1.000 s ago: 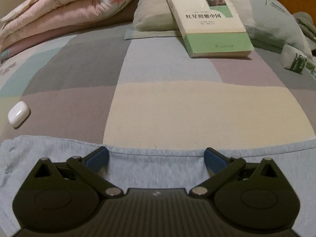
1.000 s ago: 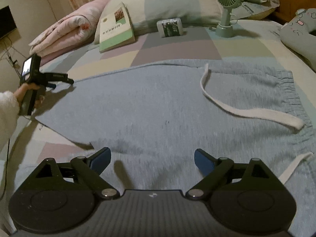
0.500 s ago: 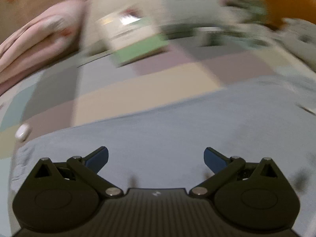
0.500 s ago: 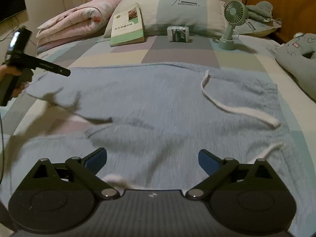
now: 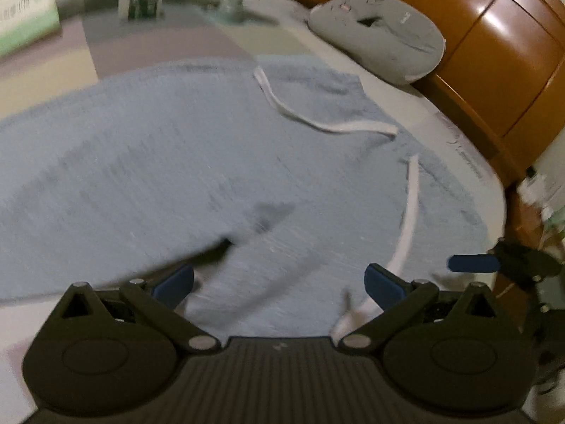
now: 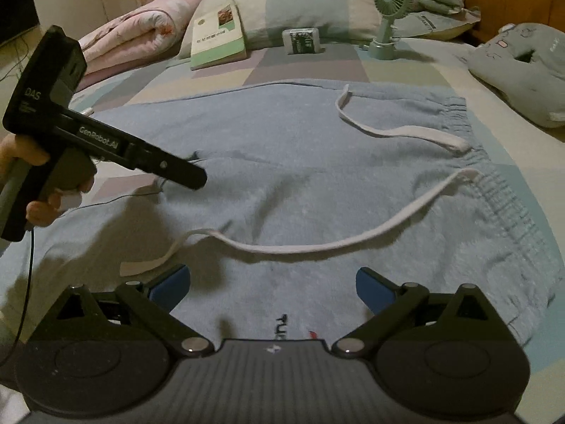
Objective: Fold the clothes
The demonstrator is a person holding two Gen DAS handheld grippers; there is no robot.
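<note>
The bed (image 6: 310,67) carries light-blue sweatpants (image 6: 300,162) spread flat across its patchwork sheet. Only the left wrist view, which is blurred, shows the wooden cabinet (image 5: 501,56) beyond the grey cushion (image 5: 381,31). Only the right wrist view shows the pink quilt (image 6: 141,31), the book (image 6: 217,35) and the green fan (image 6: 388,10) clearly. The 2 white drawstrings (image 6: 317,245) lie loose on the pants. The left gripper (image 5: 279,279) and right gripper (image 6: 270,284) both hover with jaws apart, gripping nothing.

The left gripper (image 6: 190,176) has swung from the blue shorts' (image 6: 300,183) edge — now above their middle. The right gripper (image 6: 272,282) has drawn back, its jaws wider.
</note>
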